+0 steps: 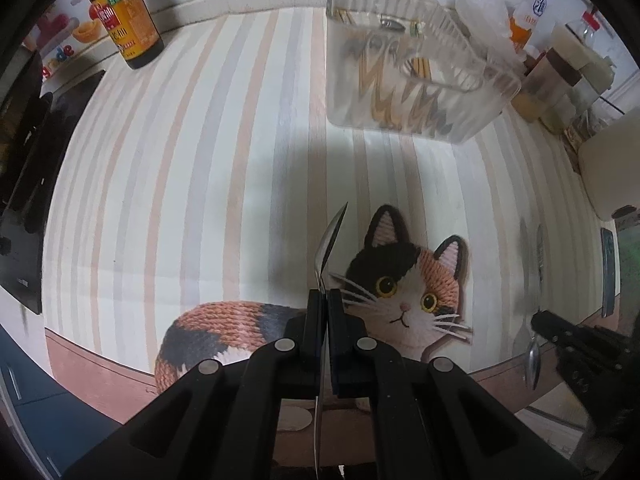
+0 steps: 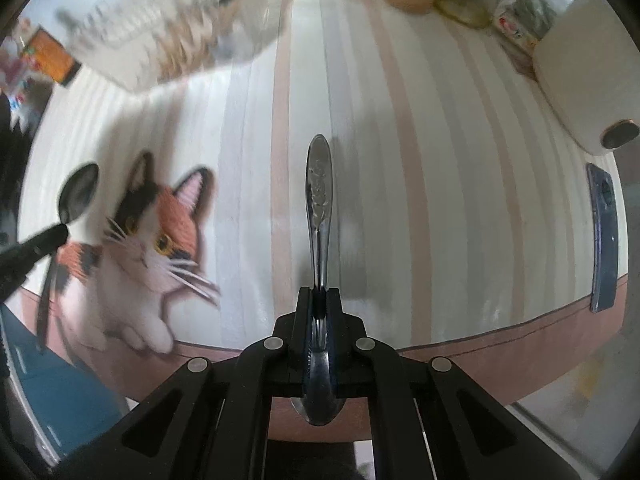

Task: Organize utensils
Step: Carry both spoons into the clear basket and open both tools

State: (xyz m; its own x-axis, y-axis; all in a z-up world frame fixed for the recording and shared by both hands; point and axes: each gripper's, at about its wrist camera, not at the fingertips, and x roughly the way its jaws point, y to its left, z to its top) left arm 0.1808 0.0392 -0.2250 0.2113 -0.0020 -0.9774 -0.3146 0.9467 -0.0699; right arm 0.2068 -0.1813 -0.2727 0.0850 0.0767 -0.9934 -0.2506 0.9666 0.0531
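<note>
left view: left gripper [image 1: 325, 300] pinched tight on a spoon [image 1: 330, 240], bowl end forward, pointing up the frame at the clear utensil box [image 1: 408, 80] in the upper middle.
right view: right gripper [image 2: 320, 300] clamped on a second spoon [image 2: 319, 192], handle forward; box [image 2: 168, 32] blurry at upper left, so the left one looks nearer.

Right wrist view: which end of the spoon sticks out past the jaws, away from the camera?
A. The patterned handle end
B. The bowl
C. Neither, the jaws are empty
A: the spoon shows its embossed handle tip pointing forward, while its rounded bowl sits behind the shut jaws of the right gripper, near the camera.
</note>
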